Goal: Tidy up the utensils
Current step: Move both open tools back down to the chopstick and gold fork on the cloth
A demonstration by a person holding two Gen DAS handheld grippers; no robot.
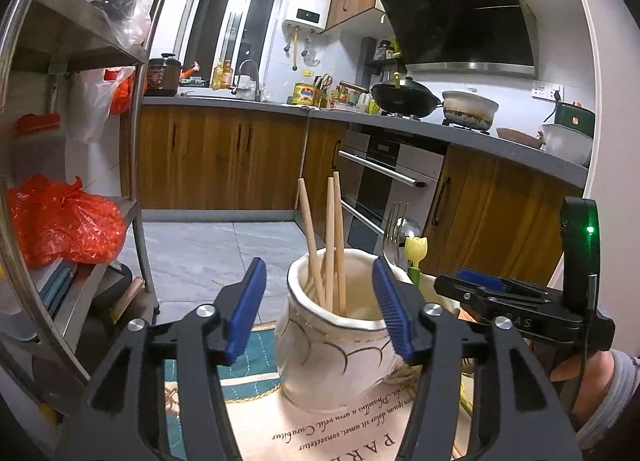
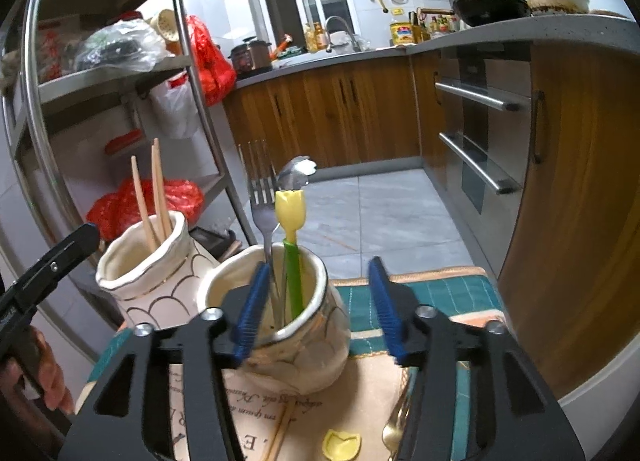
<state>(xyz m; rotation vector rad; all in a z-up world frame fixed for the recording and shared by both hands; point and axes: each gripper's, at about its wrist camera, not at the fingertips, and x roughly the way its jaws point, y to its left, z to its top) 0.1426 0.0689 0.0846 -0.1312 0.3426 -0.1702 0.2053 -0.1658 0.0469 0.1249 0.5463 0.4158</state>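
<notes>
- My left tongs (image 1: 320, 301) are let go, wide apart, and hold nothing. The chopstick pot (image 1: 336, 341) sits in front of them, a bit to the right side of the gap, and its rim lies close behind my right blue pad (image 1: 394, 313).
- Three wooden chopsticks (image 1: 330, 245) stand in that pot and lean a little.
- My right tongs (image 2: 316, 305) are also let go and hold nothing. The second pot (image 2: 280, 325) sits at the left side of their gap, just behind the left blue pad (image 2: 250, 309).
- In that pot stand a fork (image 2: 260, 197), a shiny spoon (image 2: 294, 177) and a green stick with a yellow tulip top (image 2: 291, 213).
- I think my next job is the things still lying on the mat (image 2: 424, 293) under my right tongs.
- To do it well, I should lift my tongs away slowly so I do not bump a pot, then come down straight over one thing and pinch it in the middle.
- Only the right view shows those loose things: a thin wooden stick (image 2: 280, 437) below my left pad, a little yellow piece (image 2: 341, 444), and a gold utensil (image 2: 394, 425) by my right finger.
- Only the left view shows all three chopsticks well, and the other tongs with a green light (image 1: 590, 229).
</notes>
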